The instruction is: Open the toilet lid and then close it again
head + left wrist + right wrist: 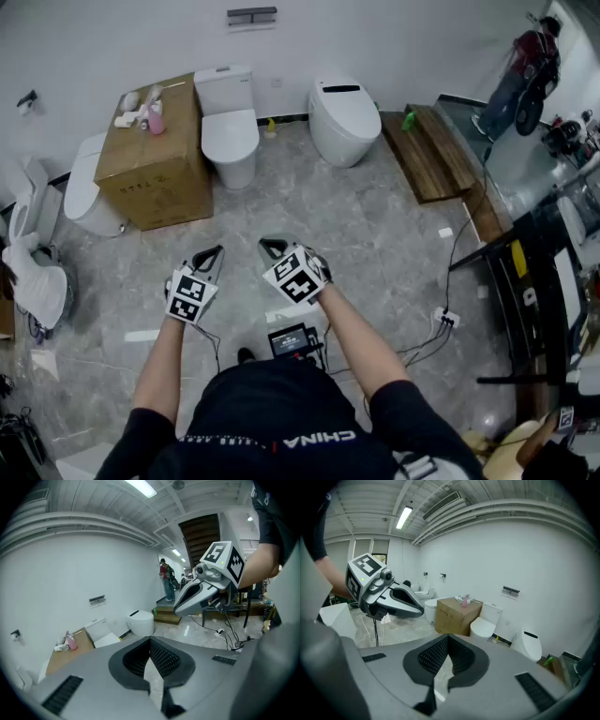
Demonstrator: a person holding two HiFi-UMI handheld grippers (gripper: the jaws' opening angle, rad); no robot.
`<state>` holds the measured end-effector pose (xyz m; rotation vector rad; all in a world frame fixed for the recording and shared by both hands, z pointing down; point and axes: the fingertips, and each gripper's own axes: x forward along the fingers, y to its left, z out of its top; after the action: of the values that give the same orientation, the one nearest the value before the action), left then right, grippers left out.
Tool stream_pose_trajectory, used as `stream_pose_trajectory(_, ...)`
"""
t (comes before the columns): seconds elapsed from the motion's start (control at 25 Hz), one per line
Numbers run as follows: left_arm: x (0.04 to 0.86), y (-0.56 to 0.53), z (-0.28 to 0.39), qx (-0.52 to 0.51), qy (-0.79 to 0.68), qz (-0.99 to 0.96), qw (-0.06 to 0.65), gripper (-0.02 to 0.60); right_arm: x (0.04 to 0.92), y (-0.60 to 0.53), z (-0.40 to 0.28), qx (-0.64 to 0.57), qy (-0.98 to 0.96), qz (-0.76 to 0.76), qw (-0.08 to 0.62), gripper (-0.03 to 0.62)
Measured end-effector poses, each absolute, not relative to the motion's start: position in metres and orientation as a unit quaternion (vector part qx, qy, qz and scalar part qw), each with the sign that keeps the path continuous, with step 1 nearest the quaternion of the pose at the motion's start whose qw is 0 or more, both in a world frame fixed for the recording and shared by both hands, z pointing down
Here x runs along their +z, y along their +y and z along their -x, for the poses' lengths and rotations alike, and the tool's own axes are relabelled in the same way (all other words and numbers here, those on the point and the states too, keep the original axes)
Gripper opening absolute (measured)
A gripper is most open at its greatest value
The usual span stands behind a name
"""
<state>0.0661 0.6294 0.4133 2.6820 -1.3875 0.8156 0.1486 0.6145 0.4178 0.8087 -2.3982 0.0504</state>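
Observation:
A white toilet with a tank (pixel 230 131) stands against the far wall, its lid down; it also shows in the right gripper view as the toilet (pixel 483 626). To its right is a rounded tankless toilet (pixel 342 117), lid also down. Both grippers hover over the floor well short of the toilets, side by side. My left gripper (pixel 213 253) is shut with nothing in it, its jaws closed together (pixel 151 670). My right gripper (pixel 273 247) is likewise shut and empty (pixel 442 672). Each gripper appears in the other's view.
A cardboard box (pixel 155 159) with a pink bottle (pixel 155 120) stands left of the tanked toilet. Another toilet (pixel 80 192) is farther left. A wooden step (pixel 431 150), a black rack (pixel 534 300) and floor cables with a power strip (pixel 442 319) lie right. A person (pixel 525 66) stands far right.

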Motion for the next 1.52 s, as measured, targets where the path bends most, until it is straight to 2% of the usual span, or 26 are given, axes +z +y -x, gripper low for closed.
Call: stream_pose_trajectory(1.52, 0.433, 0.619, -0.086, 0.278, -0.434, -0.857, 0.021, 0.009, 0.432, 0.605, -0.168, 0.033, -0.907, -0.294, 0.3, 0.012)
